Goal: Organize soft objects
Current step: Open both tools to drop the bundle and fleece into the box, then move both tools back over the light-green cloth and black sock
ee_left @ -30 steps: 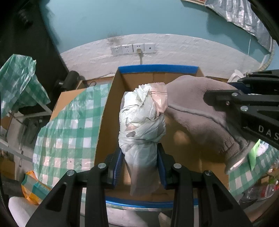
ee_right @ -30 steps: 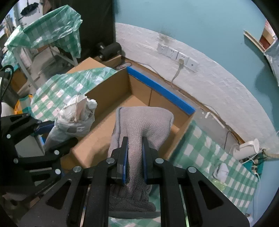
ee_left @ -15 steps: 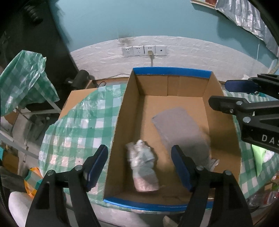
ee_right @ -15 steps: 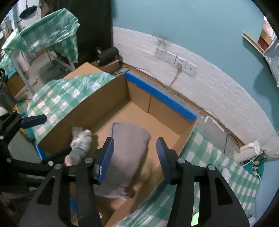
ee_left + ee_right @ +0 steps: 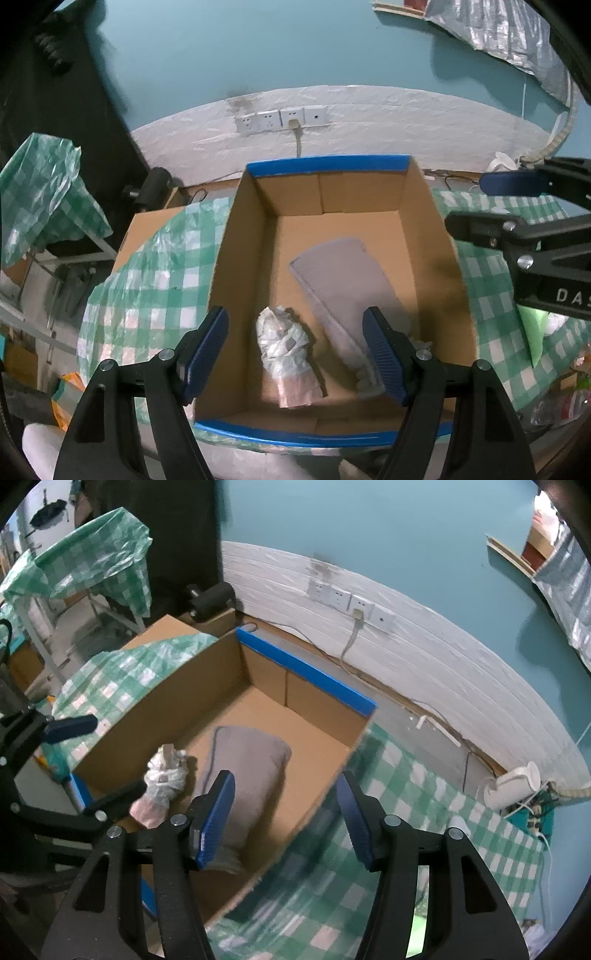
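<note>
A cardboard box point(image 5: 243, 254) with blue-taped rims sits on a green checked tablecloth. Inside it lie a knotted white plastic bundle point(image 5: 286, 354) and a grey fleece cloth point(image 5: 343, 277), side by side on the box floor. My left gripper point(image 5: 295, 354) is open and empty above the near end of the box. My right gripper point(image 5: 286, 812) is open and empty above the box's right wall; the bundle point(image 5: 162, 779) and the cloth point(image 5: 247, 768) show below it in the box point(image 5: 303, 672). The right gripper also shows at the right edge of the left wrist view point(image 5: 517, 206).
The tablecloth point(image 5: 155, 273) covers the table around the box. A white wall strip with sockets point(image 5: 280, 120) runs behind. A white kettle point(image 5: 513, 786) and cables stand at the right. A draped stand point(image 5: 88, 554) is at the left.
Both grippers opened and let go: the bundle and the grey cloth dropped into the box. Both grippers then rose and pulled back a little.
</note>
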The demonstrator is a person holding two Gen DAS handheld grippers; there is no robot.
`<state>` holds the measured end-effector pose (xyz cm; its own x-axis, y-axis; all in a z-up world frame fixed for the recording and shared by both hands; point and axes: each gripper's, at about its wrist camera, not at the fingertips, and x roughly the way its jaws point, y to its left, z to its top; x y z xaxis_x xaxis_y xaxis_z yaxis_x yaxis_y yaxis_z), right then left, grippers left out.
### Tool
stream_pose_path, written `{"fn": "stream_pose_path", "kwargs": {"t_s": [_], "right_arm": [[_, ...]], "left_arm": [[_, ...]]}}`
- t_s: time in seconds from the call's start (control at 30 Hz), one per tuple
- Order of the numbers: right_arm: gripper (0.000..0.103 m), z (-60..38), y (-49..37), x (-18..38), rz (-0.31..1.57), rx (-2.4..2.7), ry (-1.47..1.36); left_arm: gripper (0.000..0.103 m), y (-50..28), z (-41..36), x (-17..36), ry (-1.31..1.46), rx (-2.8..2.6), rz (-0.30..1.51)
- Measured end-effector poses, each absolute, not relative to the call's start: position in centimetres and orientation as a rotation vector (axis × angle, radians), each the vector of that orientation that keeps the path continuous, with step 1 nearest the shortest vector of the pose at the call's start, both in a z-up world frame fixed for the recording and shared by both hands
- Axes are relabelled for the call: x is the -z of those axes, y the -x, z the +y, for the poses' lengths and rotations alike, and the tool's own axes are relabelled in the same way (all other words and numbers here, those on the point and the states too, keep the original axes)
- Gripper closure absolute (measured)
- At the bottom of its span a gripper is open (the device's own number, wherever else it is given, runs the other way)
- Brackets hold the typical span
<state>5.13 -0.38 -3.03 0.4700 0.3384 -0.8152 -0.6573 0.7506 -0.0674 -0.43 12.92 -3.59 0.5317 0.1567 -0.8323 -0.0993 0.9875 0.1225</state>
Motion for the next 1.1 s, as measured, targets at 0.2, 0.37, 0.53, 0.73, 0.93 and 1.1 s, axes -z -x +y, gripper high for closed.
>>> {"fn": "stream_pose_path", "kwargs": {"t_s": [0.2, 0.37, 0.53, 0.73, 0.93, 1.1], "right_arm": [[0.044, -2.9, -5.2, 3.2, 0.899, -0.603, 0.387], [0.042, -5.5, -5.3, 3.4, 0.907, -0.575, 0.362], [0.042, -7.8, -5.4, 3.6, 0.916, -0.55, 0.336], [0.042, -10.8, -5.5, 3.9, 0.926, -0.519, 0.307], [0.042, -13.7, -5.6, 4.4, 0.942, -0.487, 0.282], [0.042, -16.3, -5.6, 4.6, 0.946, -0.453, 0.269]], "left_arm": [[0.027, 0.4, 11.1, 3.2, -0.085, -0.119, 0.987], [0.027, 0.3, 9.2, 3.0, -0.112, -0.086, 0.981], [0.027, 0.1, 7.0, 2.9, -0.147, -0.054, 0.976], [0.027, -0.1, 4.4, 3.3, -0.185, -0.016, 0.979], [0.027, -0.1, 2.3, 3.4, -0.203, 0.02, 0.983], [0.027, -0.4, 0.3, 3.5, -0.223, 0.052, 0.982]]}}
